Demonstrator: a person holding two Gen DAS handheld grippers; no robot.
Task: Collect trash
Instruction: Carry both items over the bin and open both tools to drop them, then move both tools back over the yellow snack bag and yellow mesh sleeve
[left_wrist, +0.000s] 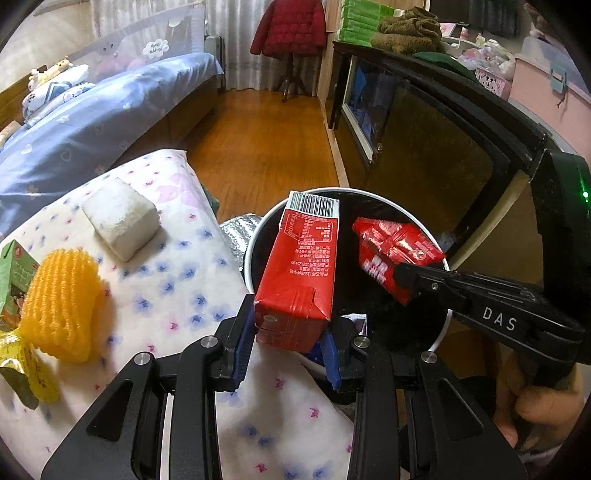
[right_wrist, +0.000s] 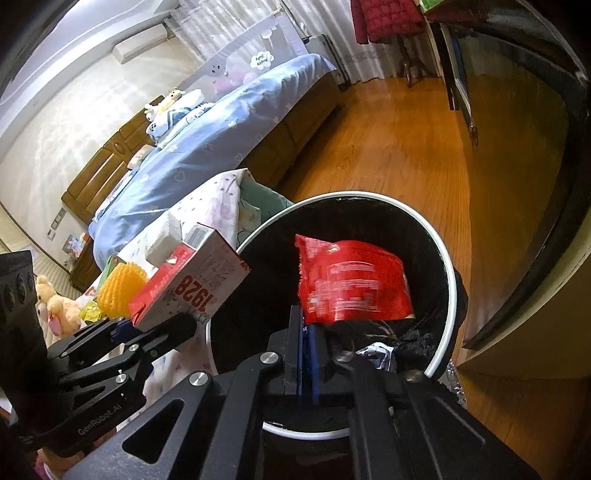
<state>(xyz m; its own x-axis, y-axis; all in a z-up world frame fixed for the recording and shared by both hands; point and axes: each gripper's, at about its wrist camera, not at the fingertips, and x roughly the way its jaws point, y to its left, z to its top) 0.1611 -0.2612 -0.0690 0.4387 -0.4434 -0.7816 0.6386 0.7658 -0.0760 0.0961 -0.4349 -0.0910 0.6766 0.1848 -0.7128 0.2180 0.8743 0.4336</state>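
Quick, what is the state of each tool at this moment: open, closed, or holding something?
Left tool: closed on the red carton, above the bin rim.
Right tool: nearly shut, pinching the red wrapper over the bin.

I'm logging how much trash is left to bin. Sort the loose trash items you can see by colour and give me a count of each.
Red: 2, the carton in the left gripper and the wrapper at the right gripper, both over the bin.
Orange: 1, foam net.
White: 1, foam block.
Green: 1, carton.
Yellow: 1, wrapper.
Total: 6.
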